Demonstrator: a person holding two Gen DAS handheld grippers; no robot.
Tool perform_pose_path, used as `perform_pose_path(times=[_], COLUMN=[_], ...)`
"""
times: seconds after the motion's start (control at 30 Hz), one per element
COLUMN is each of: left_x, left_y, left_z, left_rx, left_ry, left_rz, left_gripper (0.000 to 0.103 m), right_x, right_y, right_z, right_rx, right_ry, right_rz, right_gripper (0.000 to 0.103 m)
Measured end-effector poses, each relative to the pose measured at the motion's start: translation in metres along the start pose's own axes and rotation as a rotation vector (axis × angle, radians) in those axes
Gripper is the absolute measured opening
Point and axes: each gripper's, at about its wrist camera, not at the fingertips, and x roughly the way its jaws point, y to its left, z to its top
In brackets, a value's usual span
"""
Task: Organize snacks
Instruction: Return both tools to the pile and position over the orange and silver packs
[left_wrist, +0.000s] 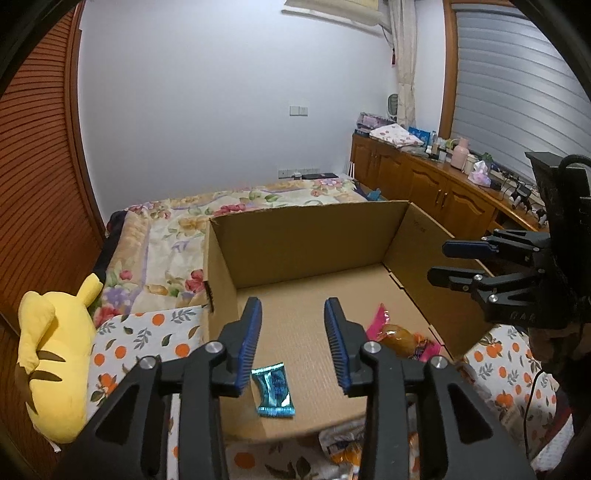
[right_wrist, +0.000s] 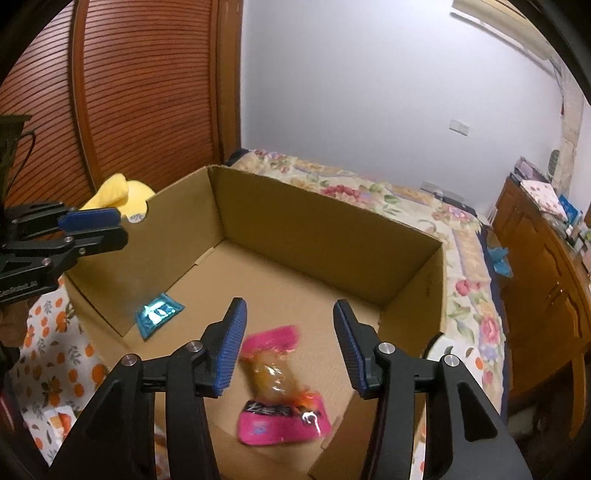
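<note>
Showing pink snack (right_wrist: 282, 387) whole, right view only, maybe mid-fall, blurred

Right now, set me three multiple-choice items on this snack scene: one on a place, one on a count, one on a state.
1. Where does the blue snack packet lie?
A. On the cardboard box floor
B. On the bedspread
C. On the wooden cabinet

2. How many snack packets lie in the box?
A. Two
B. Four
C. None

3. What does the right hand-held gripper hold?
A. The pink snack packet
B. The yellow plush toy
C. Nothing; it is open

Answers: 1 A, the blue packet rests on the brown floor inside the walls. 2 A, only the blue and the pink one show inside. 3 C, its fingers stand apart above the pink packet without touching it.
</note>
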Motion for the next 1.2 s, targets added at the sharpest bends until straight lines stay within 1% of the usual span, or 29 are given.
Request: perform_pose_path(times=[0.17,0.33,0.53,0.63,0.73,0.8,0.83,1.03,1.2], left_x=[-0.033,-0.060,-0.075,-0.078,-0.078,-0.078,-0.079,-0.082,-0.084], left_y=[-0.004,-0.006,-0.015,-0.020,-0.023,-0.025,-0.027,-0.032,-0.035], left_z=[-0.012,-0.033,-0.064,-0.082,-0.099,-0.109,-0.115,-0.145,-0.165], left_rx=[0.011,0.016,0.031,0.030,0.012,0.004,-0.003,-0.016,-0.022], left_ry=[-0.029,-0.048,-0.028,-0.012,0.014,0.025,0.028,0.064,0.101], left_rz=[-0.010,-0.026,-0.047,-0.059,-0.055,-0.066,-0.070,-0.087,-0.107], left_gripper=[0.045,0.047,0.050,0.052,0.055,0.062,0.068,0.069,0.068], right_x=[-0.032,-0.069,-0.094,-0.097,-0.096,-0.093,-0.093,-0.084,-0.073], right_y=[0.006,0.025,0.047,0.054,0.061,0.065,0.066,0.076,0.084], right_z=[-0.006,-0.022,-0.056,-0.074,-0.090,-0.103,-0.108,-0.137,-0.156], right_rx=[0.022,0.031,0.042,0.053,0.062,0.074,0.076,0.082,0.066], right_ry=[-0.034,-0.065,-0.061,-0.042,-0.018,0.004,0.009,0.057,0.106], right_rz=[-0.002,0.000,-0.002,-0.002,-0.003,0.003,0.004,0.012,0.027], right_gripper=[0.051,0.054,0.056,0.058,0.059,0.060,0.060,0.064,0.065])
